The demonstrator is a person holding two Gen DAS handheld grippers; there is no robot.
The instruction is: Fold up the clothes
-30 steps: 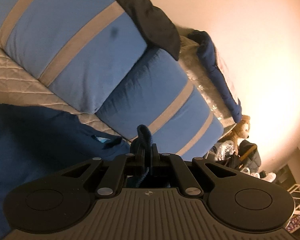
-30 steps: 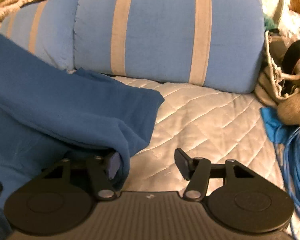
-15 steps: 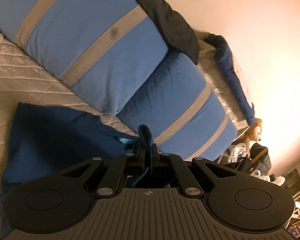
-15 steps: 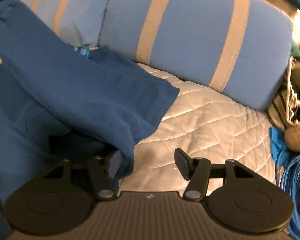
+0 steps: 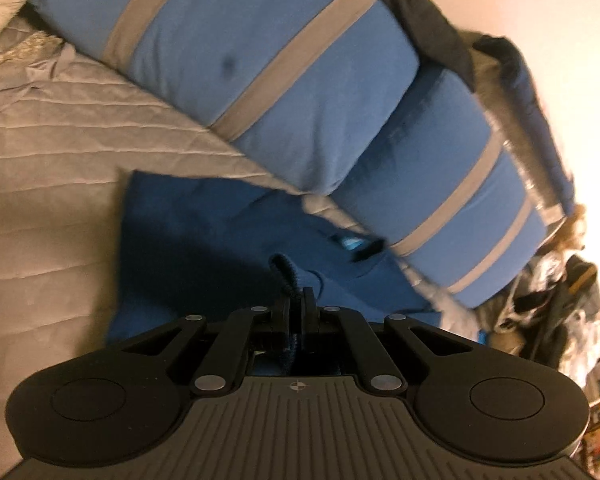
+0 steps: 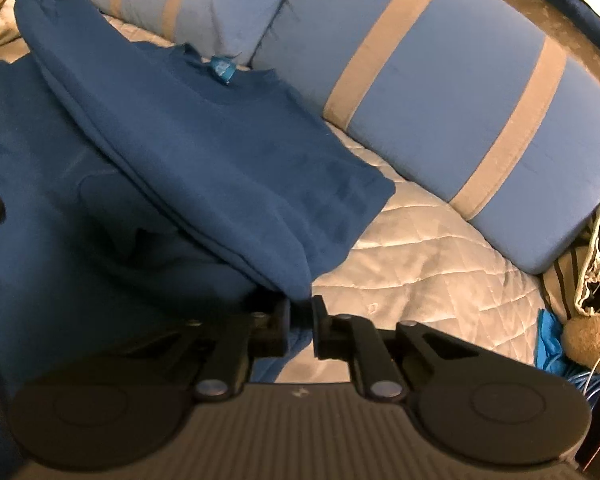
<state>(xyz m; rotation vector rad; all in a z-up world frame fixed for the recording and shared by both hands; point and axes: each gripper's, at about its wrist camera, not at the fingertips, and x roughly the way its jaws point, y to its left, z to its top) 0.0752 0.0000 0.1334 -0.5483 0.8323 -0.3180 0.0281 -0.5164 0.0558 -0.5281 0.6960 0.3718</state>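
Jaws closing on right gripper (image 6: 300,316) around blue shirt (image 6: 220,152) edge where they gaped a second ago, left gripper (image 5: 296,308) clamped tight on hem, shirt spread on bed (image 6: 420,248) toward 11 o'clock, likely ready to lift for a fold.

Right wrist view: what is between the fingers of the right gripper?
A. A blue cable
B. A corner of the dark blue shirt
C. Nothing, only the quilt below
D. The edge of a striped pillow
B: the right gripper is closing its jaws on a folded corner of the dark blue shirt, and the fabric sits between the two pads; the striped pillow lies farther back on the quilt.
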